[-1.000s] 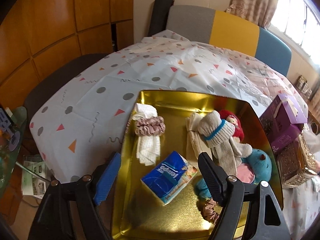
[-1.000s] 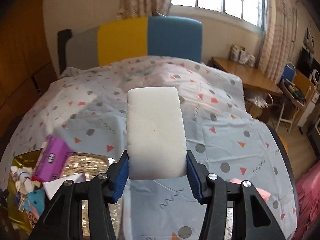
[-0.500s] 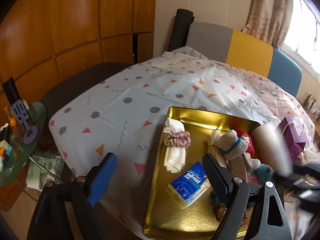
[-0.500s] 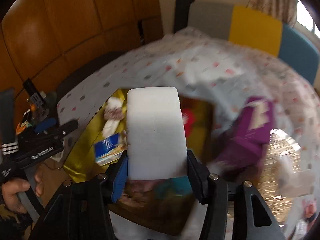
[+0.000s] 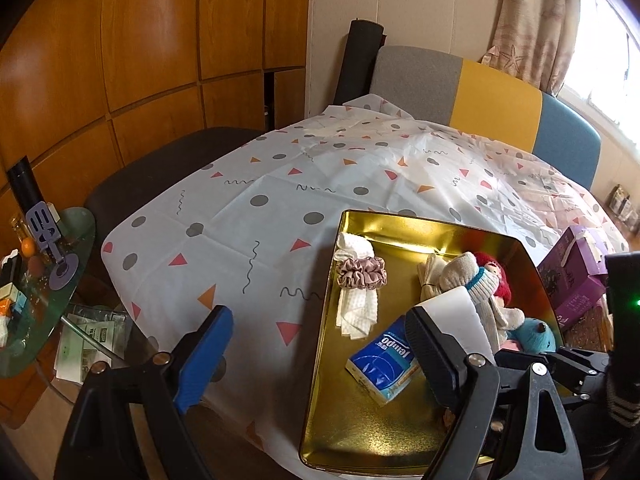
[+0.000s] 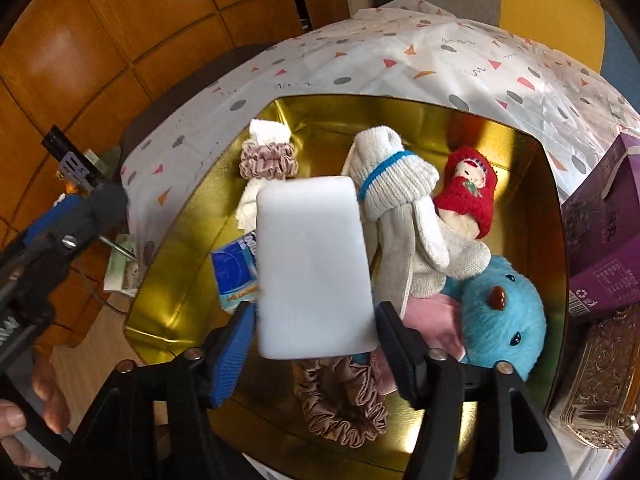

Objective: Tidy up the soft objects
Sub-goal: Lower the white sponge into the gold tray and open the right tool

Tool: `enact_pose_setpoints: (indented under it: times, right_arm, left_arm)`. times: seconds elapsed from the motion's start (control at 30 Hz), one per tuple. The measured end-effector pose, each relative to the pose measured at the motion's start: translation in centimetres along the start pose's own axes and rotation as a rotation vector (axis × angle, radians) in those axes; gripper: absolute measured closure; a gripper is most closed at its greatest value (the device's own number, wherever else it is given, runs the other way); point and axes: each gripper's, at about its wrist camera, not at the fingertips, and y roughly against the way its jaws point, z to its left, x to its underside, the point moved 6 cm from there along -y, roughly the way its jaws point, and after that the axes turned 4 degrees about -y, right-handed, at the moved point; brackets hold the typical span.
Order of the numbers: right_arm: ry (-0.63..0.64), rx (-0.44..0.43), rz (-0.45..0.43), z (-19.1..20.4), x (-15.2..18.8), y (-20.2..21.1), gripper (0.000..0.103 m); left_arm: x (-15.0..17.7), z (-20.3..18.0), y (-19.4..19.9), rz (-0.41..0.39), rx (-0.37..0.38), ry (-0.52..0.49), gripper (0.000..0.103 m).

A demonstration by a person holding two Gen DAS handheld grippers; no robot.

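my right gripper (image 6: 316,310) points steeply down over the gold tray (image 6: 180,280), and its jaws have just been opening. the white sponge (image 6: 312,268) is between them, but i see a thin gap on each side, so i read it as released, not gripped. to do this drop well i'd hold the hand steady, let the jaws spread wider so neither blue pad drags an edge, and only lift away once the block is clear. it's light and springy, so i expect it may bounce or tip against its neighbours.

the sponge stands out from the jaws toward the tray's middle. below it, to the left, is the blue tissue pack (image 6: 232,268), partly hidden by it. just right is the rolled white sock with a blue band (image 6: 396,184), then the red-hooded doll (image 6: 468,192) and the blue plush (image 6: 500,312). a brown scrunchie (image 6: 340,400) lies at the near edge under the jaws, and another (image 6: 268,162) sits on a white cloth at the far left.

my left gripper (image 5: 318,314) is wide open and empty, over the tray's left rim and the patterned tablecloth (image 5: 260,208). a purple box (image 6: 600,240) stands just right of the tray.
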Motion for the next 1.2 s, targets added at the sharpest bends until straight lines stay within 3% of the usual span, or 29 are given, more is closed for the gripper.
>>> enact_pose_setpoints:
  times: [0.27,0.47,0.53,0.57,0.67,0.83,0.97,1.07,1.2]
  right_arm:
    - [-0.028,-0.035,-0.044,-0.2,-0.3,2.2,0.029]
    - [-0.031,0.024,-0.12,-1.1,0.1,4.4,0.03]
    - [-0.013,0.042,-0.14,-1.1,0.0,4.7,0.051]
    - [-0.002,0.058,-0.14,-0.9,0.0,4.6,0.074]
    - [0.016,0.051,-0.121,-0.5,-0.2,3.9,0.087]
    - [0.027,0.06,-0.048,0.0,0.0,1.3,0.089]
    - [0.014,0.041,-0.044,-0.4,0.4,1.6,0.088]
    - [-0.019,0.017,-0.069,-1.1,0.4,2.8,0.082]
    - [-0.021,0.047,-0.128,-2.1,0.3,5.2,0.078]
  left_arm:
    - [0.1,-0.2,0.3,-0.009,-0.004,-0.012,0.015]
    - [0.1,-0.4,0.8,-0.02,-0.004,-0.012,0.014]
    - [0.0,-0.6,0.8,-0.02,-0.003,-0.021,0.014]
    - [0.1,-0.7,0.9,-0.02,-0.002,-0.023,0.014]
    - [-0.1,-1.0,1.0,-0.024,0.003,-0.032,0.014]
    - [0.0,-1.7,1.1,-0.021,0.011,-0.047,0.012]
    - [0.1,-2.1,1.3,-0.024,0.015,-0.06,0.011]
    - [0.1,-2.4,1.4,-0.028,0.018,-0.064,0.011]
    - [0.0,-2.9,1.8,-0.036,0.026,-0.077,0.011]
